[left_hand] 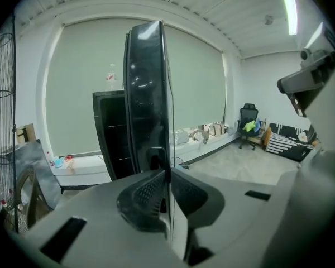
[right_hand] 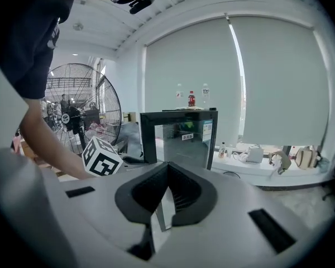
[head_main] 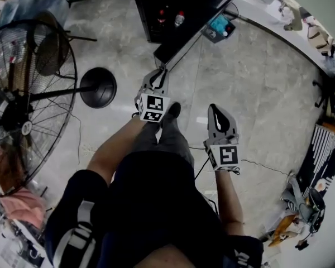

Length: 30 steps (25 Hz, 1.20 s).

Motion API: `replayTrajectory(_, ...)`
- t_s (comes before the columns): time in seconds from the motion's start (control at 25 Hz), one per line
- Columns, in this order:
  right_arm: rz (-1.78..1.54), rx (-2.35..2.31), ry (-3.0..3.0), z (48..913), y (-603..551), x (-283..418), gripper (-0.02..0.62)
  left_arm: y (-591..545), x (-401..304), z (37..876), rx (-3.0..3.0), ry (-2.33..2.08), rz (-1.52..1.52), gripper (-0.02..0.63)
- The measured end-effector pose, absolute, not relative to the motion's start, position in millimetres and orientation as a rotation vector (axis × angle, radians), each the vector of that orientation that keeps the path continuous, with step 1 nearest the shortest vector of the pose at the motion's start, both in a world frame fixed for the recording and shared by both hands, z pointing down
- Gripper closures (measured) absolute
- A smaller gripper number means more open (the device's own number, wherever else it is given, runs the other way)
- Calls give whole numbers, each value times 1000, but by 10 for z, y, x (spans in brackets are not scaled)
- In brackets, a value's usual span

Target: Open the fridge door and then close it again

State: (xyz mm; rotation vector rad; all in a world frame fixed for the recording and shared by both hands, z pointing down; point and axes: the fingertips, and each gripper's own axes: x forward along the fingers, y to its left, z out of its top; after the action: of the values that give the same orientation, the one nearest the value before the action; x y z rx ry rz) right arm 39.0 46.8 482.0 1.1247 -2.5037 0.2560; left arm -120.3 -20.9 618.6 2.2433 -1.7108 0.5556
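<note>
My L gripper [left_hand: 166, 190] is clamped on the edge of the open fridge door [left_hand: 148, 94], which sits betw. the fingers. R gripper [right_hand: 167, 175] has fingers together, empty, w/ the fridge [right_hand: 181, 135] ahead, apart.

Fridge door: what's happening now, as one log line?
door: open | left gripper: shut on door edge | right gripper: shut, empty
</note>
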Motion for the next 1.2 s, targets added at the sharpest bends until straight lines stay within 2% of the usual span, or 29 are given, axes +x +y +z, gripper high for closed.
replayTrajectory(0.36,250,1170,-2474,4814,599,615,578,-88,-971,6161,2278,-1714,601,560)
replayTrajectory(1.2,197,1316,-2428,4700,847,592,577,117,-544,6143,2317,-1682,629,563)
